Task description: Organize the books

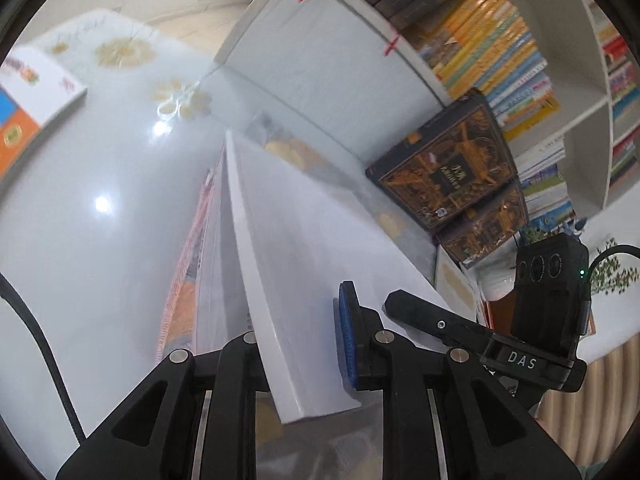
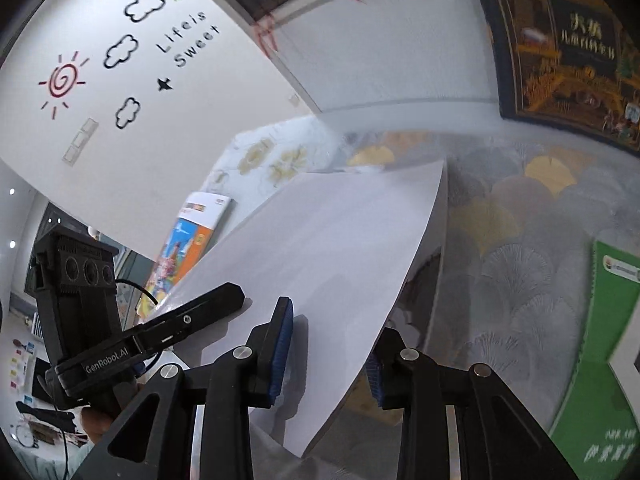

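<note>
Above the pale, glossy surface (image 1: 100, 248) printed with yellow and grey fan-shaped leaves, both grippers held the same large white-covered book (image 1: 296, 280), tilted with its far edge pointing toward the white shelf unit (image 1: 320, 64). In the left wrist view the left gripper (image 1: 304, 340) was clamped on the near edge of that book, the white cover running up between its blue-padded finger (image 1: 346, 336) and the black finger on the other side; orange print showed along the book's underside. The right gripper (image 2: 328, 344) was likewise closed on the book's near corner, its blue pads (image 2: 282, 344) pressed to the white cover from either side. Each gripper could be seen in the other's view, gripping the same book from the opposite side.

Against the shelf unit leaned a dark book with a gold and brown patterned cover (image 1: 444, 168), a second of the same kind just below it. Rows of colourful upright books (image 1: 492, 52) filled the shelves beyond. A white and orange picture book (image 2: 192, 248) lay flat on the surface well apart from the held one, and a green booklet (image 2: 600, 352) lay at the right edge of the right wrist view. The wall (image 2: 168, 80) carried sun, cloud and star decals.
</note>
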{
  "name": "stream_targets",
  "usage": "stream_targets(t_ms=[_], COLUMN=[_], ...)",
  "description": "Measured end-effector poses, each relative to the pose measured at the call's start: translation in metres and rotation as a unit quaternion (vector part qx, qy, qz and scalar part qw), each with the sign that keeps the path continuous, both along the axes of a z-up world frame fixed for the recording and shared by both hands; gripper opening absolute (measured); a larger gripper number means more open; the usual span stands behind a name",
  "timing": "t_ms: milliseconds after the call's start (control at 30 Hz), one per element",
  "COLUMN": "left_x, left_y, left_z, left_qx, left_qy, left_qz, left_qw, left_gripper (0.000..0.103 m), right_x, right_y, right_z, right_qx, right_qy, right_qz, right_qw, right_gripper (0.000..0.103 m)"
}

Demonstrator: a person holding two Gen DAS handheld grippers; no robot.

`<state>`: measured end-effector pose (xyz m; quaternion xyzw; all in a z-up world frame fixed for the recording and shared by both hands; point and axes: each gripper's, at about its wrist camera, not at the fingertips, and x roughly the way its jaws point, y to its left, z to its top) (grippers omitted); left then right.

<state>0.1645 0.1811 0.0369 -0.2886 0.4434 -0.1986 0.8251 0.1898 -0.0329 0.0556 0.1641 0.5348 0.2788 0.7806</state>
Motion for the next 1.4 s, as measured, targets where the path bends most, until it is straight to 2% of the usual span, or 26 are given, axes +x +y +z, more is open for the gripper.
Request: stream_targets(t_ms=[133, 200, 400, 567, 667, 800, 900, 967, 1067, 1167, 1267, 1400], left_x=[-0.005, -0.01, -0.022, -0.028, -0.03, -0.031, -0.034, -0.039, -0.047, -0.053, -0.058, -0.061], left_y=[0.004, 0.017, 0.054, 0.055, 0.053, 0.048, 0.048, 0.052, 0.058, 0.06, 0.054, 0.021], left_z=[-0.012, -0.019, -0.034, -0.038, -0.038, -0.032, -0.024, -0.017, -0.009, -0.003, 0.003, 0.012], left_qx=[0.027, 0.039, 0.032, 0.033, 0.032, 0.039, 0.051, 0.06, 0.068, 0.07, 0.073, 0.082], left_qy=[0.025, 0.041, 0.064, 0.073, 0.071, 0.066, 0.059, 0.053, 0.047, 0.044, 0.043, 0.035], left_qz=[0.013, 0.042, 0.094, 0.089, 0.082, 0.083, 0.087, 0.091, 0.099, 0.1, 0.091, 0.044], left_qw=[0.9992, 0.9975, 0.9931, 0.9928, 0.9936, 0.9936, 0.9931, 0.9926, 0.9916, 0.9916, 0.9922, 0.9951], left_gripper=[0.03, 0.028, 0.028, 0.028, 0.028, 0.028, 0.028, 0.028, 0.028, 0.028, 0.028, 0.028], right_x=[0.002, 0.002, -0.004, -0.003, -0.009, -0.012, -0.012, -0.014, -0.022, -0.031, -0.037, -0.054], right_y=[-0.004, -0.005, 0.006, -0.006, -0.03, -0.043, -0.03, -0.016, 0.006, 0.019, 0.02, -0.013], right_z=[-0.017, -0.026, -0.031, -0.033, -0.034, -0.041, -0.037, -0.034, -0.029, -0.028, -0.028, -0.022], right_qx=[0.01, 0.004, -0.016, -0.014, -0.013, 0.012, -0.01, -0.005, -0.044, -0.029, -0.047, -0.038], right_qy=[0.028, 0.039, 0.046, 0.082, 0.086, 0.1, 0.092, 0.092, 0.074, 0.073, 0.068, 0.075], right_qz=[-0.014, -0.019, -0.012, -0.021, -0.064, -0.088, -0.076, -0.058, -0.041, -0.023, -0.019, -0.048], right_qw=[0.999, 0.999, 0.999, 0.996, 0.994, 0.991, 0.993, 0.994, 0.995, 0.997, 0.996, 0.995], right_gripper=[0.032, 0.032, 0.032, 0.037, 0.06, 0.061, 0.061, 0.061, 0.062, 0.061, 0.061, 0.061])
